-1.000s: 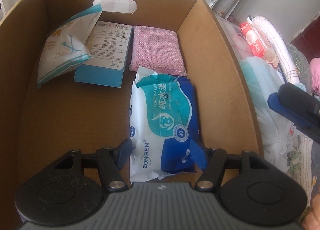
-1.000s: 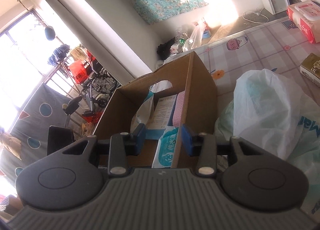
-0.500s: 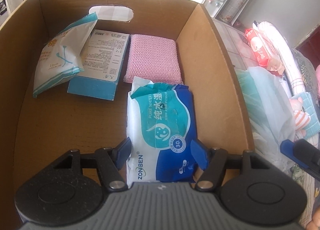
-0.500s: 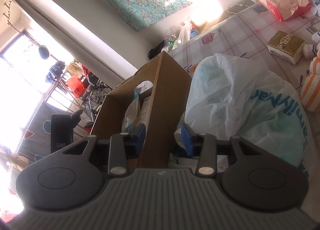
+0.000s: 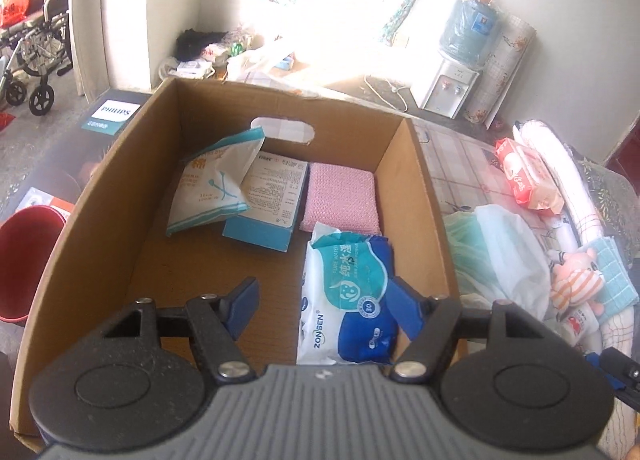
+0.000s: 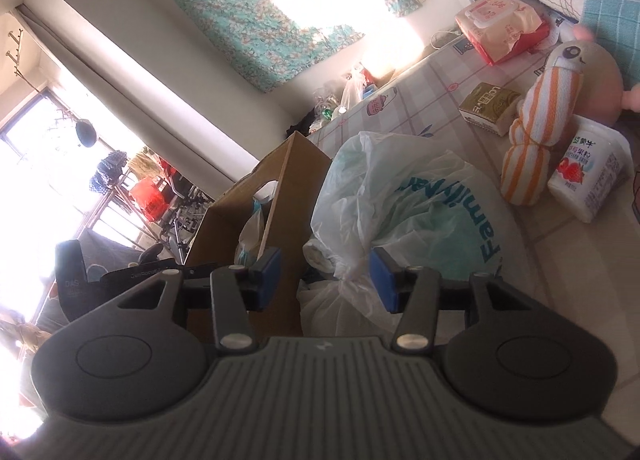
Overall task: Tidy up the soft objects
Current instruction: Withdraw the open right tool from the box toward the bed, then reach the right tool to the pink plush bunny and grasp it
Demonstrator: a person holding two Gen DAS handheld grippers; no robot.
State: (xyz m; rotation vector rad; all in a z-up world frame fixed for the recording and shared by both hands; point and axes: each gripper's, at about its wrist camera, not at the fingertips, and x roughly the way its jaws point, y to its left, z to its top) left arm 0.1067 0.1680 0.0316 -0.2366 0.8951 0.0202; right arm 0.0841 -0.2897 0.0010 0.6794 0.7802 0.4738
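Item 1, left claw (image 5: 324,302): blue-padded jaws apart and empty, having just been opening. The blue-and-white soft pack of wet wipes (image 5: 347,300) lies flat on the floor of the brown cardboard box (image 5: 100,195), against its right wall; the right pad overlaps it in view, but nothing sits between the pads. Against the earlier left wrist frames, where the pack lay between the pads and filled the lower view, the camera now stands higher and further back, taking in the box's whole rim. Judgement: the pack has been released into the box; that placement looks finished.

Item 2, box contents, left to right: white-and-teal crinkled plastic pouch (image 5: 214,187) leaning on a flat white-and-blue printed carton (image 5: 272,199); pink knitted square cloth (image 5: 342,201) at the far right corner, just behind the wipes.

Item 3, right claw (image 6: 325,275): jaws apart, nothing held, also just opening. Earlier it faced into the box; now it faces a translucent white-and-green plastic bag (image 6: 412,211) just beside the box's outer wall on the checked surface (image 6: 560,244). Judgement: the bag is the likely next pick.

Item 4, still unsorted on the surface: orange-striped plush toy (image 6: 536,139), red-and-white tissue pack (image 6: 500,27).
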